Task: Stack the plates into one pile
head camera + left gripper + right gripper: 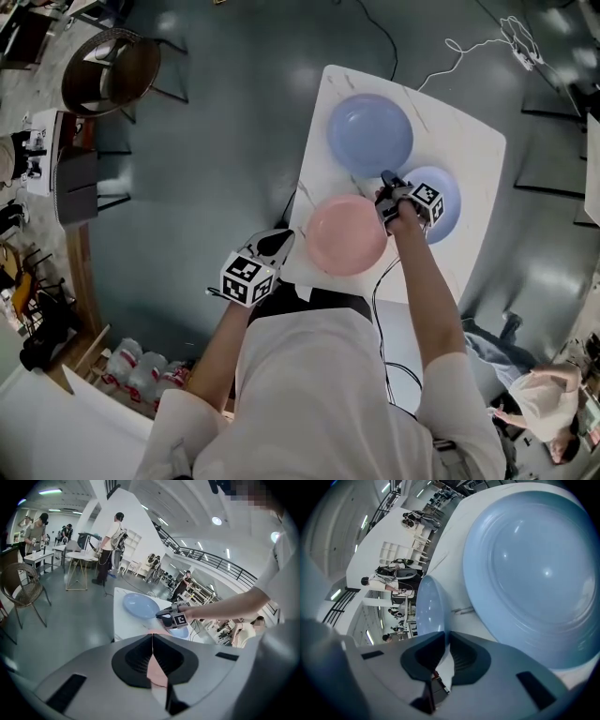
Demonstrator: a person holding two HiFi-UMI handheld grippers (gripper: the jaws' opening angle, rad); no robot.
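Observation:
Three plates lie on the white table (pixel 469 131): a large blue plate (pixel 369 134) at the far side, a small blue plate (pixel 444 208) to the right, and a pink plate (pixel 345 234) near the front. My right gripper (pixel 392 187) is shut on the small blue plate's (pixel 427 605) left rim, which stands tilted between the jaws beside the large blue plate (pixel 529 573). My left gripper (pixel 283 241) hangs off the table's front-left edge, shut and empty (pixel 152 637); the pink plate (pixel 158 671) shows past its jaws.
A wicker chair (pixel 111 70) stands far left on the grey floor, with bottles (pixel 141 370) lower left. A white cable (pixel 487 42) trails beyond the table's far corner. People stand at other tables (pixel 79 559) in the background.

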